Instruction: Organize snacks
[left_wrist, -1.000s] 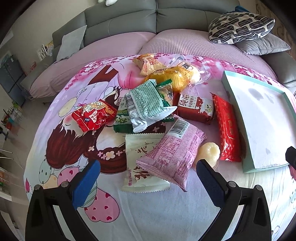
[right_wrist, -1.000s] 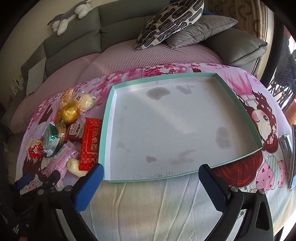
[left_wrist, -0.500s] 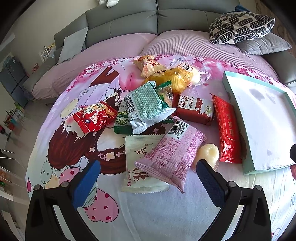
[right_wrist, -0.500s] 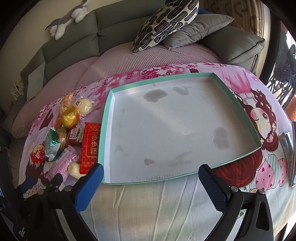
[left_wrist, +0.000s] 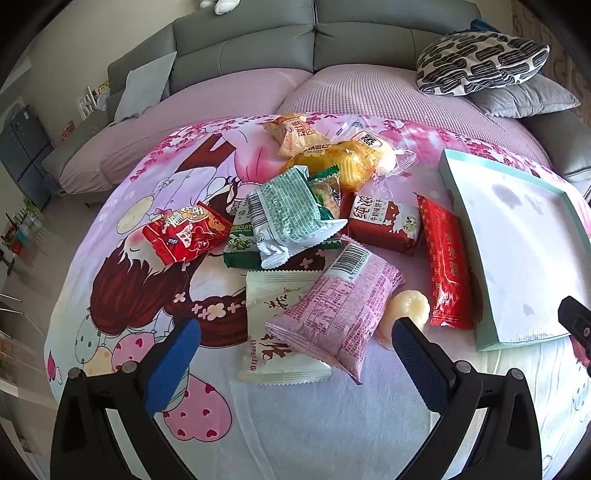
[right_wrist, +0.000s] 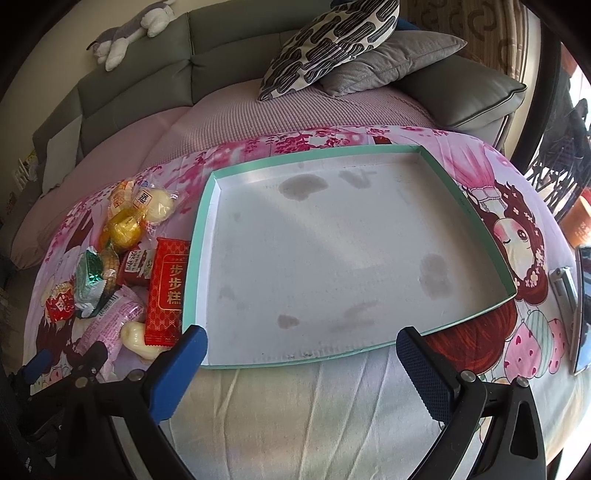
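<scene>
Snack pile (left_wrist: 314, 236) under wide left gripper (left_wrist: 295, 343), phone (right_wrist: 583, 306) only in right view, right gripper (right_wrist: 301, 350) wide.

Green biscuit pack (left_wrist: 239, 243) half-buried under snacks

Home living rm, grey sofa (left_wrist: 314, 40), cushions (right_wrist: 332, 40), plush toy (right_wrist: 129, 33)
</scene>
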